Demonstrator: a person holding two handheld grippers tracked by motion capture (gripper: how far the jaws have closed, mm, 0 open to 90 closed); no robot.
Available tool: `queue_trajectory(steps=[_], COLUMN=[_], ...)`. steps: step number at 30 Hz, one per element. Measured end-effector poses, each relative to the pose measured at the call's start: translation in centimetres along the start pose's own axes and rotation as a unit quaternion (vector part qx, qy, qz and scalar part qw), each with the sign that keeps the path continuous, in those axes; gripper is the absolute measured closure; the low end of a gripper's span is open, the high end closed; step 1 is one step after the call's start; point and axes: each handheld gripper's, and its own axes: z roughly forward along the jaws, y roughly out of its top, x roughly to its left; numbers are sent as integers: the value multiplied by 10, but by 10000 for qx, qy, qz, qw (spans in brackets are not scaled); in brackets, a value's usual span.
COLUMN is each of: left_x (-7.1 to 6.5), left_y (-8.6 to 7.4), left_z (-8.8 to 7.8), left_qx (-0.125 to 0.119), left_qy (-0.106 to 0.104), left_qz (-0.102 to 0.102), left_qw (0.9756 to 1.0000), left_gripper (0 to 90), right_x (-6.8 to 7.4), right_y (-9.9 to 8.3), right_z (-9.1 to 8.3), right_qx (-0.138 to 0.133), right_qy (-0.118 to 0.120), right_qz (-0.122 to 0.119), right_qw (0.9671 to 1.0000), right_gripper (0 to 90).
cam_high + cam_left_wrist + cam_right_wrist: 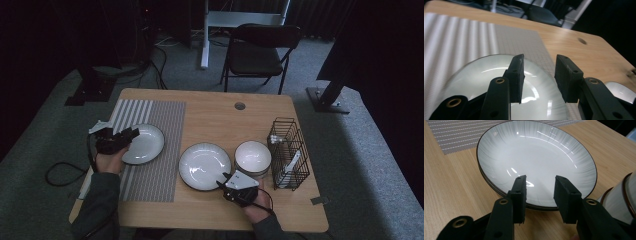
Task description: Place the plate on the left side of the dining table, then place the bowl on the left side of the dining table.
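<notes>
Left gripper [131,134] hangs with jaws released at the 9 o'clock rim of the mat plate [147,142]. Right gripper [222,181], also released, sits at 5 o'clock of the middle plates [202,164].

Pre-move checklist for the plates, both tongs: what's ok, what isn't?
1. Left tongs open, nothing between the jaws: ok.
2. Right tongs open, nothing gripped: ok.
3. Plate on the striped placemat lies flat, fully on the mat: ok.
4. Middle plates look like a stack of two, edges aligned: ok.
5. Gap between the middle plates and the bowl stack: narrow, cannot tell if they touch.
6. Wire rack upright, off to the side of both tongs: ok.
</notes>
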Motion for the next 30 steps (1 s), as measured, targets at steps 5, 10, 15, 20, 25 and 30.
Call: queue_trajectory(steps=[5, 10, 15, 20, 25, 30], left_x=[-30, -57, -82, -106, -134, -159], left_y=[3, 6, 9, 11, 13, 15], left_z=[11, 23, 36, 51, 67, 82], left_qx=[118, 222, 342, 471, 600, 682], left_qy=[-385, -688, -966, -1199, -1480, -1768], left_qz=[355, 641, 855, 1059, 1316, 1502], left_qw=[9986, 9953, 9911, 9860, 9784, 9703], left_gripper=[595, 581, 579, 575, 571, 567], right_x=[0, -1, -1, 0, -3, -7], right_y=[-1, -3, -5, -8, -9, -6], right_z=[-1, -5, -8, -17, -30, -45], right_qx=[10, 4, 17, -26, -96, -209], right_qy=[-30, -57, -103, -179, -323, -498], right_qz=[-14, -7, 31, 46, 106, 157], right_qw=[10000, 10000, 9999, 9998, 9994, 9984], right_gripper=[608, 598, 591, 604, 622, 646])
